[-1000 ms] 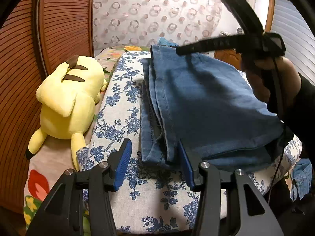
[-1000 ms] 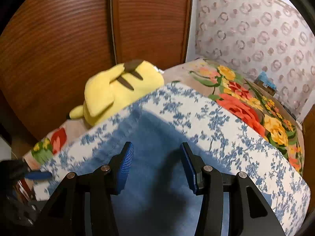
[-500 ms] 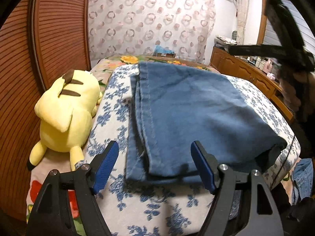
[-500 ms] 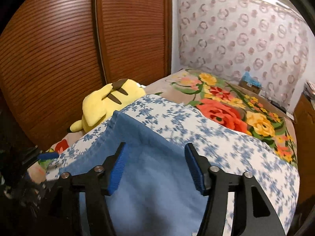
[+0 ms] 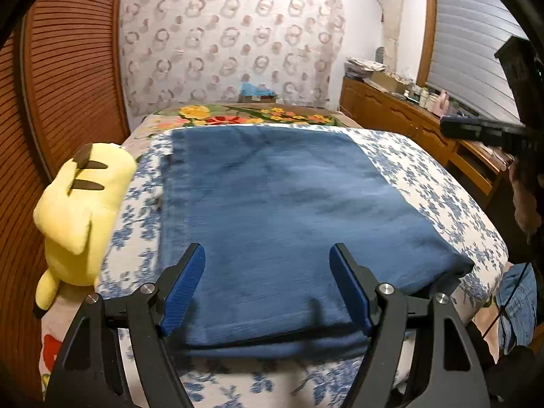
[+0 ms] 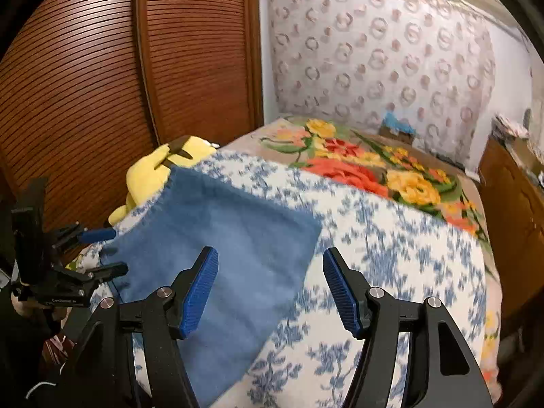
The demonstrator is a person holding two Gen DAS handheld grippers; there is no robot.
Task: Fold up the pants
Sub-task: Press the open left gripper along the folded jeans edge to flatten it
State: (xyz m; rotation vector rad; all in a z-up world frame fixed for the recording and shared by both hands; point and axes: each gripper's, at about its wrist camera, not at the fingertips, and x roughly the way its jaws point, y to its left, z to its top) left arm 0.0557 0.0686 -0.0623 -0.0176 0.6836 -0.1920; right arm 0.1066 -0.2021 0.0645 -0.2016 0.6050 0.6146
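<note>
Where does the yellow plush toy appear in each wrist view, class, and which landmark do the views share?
Left wrist view: yellow plush toy at left edge, beside the folded pants.
Right wrist view: yellow plush toy left of centre, partly behind the pants' far corner.
Shared landmark: brown slatted door.

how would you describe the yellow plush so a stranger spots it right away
Start at the bed with the blue-flowered white cover, where the folded blue pants lie. The yellow plush toy lies along the side nearest the brown slatted wardrobe doors. It is the only bright yellow thing, with dark brown stripes.

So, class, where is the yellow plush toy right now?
In the left wrist view, the yellow plush toy lies at the left, between the folded pants and the wooden door.
</note>
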